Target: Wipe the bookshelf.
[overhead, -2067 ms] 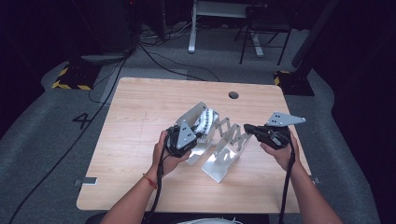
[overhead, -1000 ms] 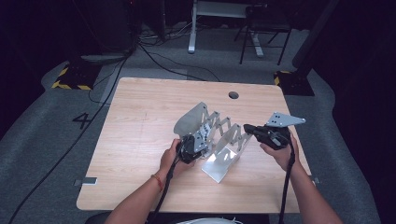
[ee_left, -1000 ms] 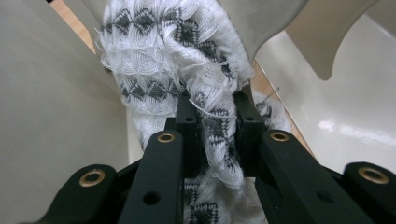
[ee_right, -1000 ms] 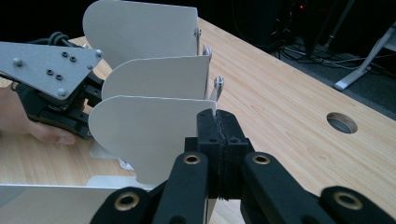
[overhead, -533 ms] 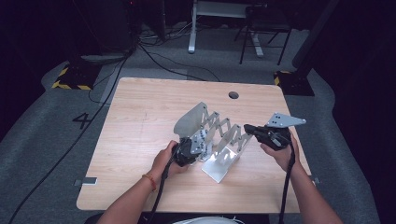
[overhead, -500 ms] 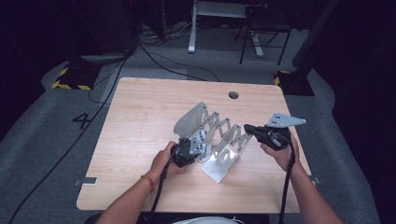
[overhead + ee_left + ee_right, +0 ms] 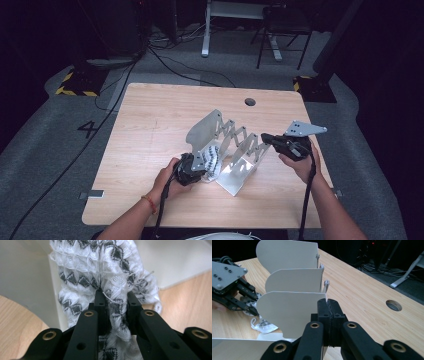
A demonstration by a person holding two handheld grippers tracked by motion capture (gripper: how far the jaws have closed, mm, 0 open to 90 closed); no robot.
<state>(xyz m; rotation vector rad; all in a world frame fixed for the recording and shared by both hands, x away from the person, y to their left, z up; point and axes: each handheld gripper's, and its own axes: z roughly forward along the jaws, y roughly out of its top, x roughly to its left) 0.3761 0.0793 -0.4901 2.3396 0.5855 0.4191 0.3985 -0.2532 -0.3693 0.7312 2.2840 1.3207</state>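
Fingers of the left gripper [image 7: 113,307] pinch the patterned sock [image 7: 105,272]; the right gripper [image 7: 329,315] clamps the rack [image 7: 289,312] edge; draw the sock out slowly, rack braced

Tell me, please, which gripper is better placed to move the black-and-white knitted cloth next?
The left gripper: it is shut on the black-and-white knitted cloth beside the white expandable metal rack. The right gripper is shut on the rack's edge, steadying it.
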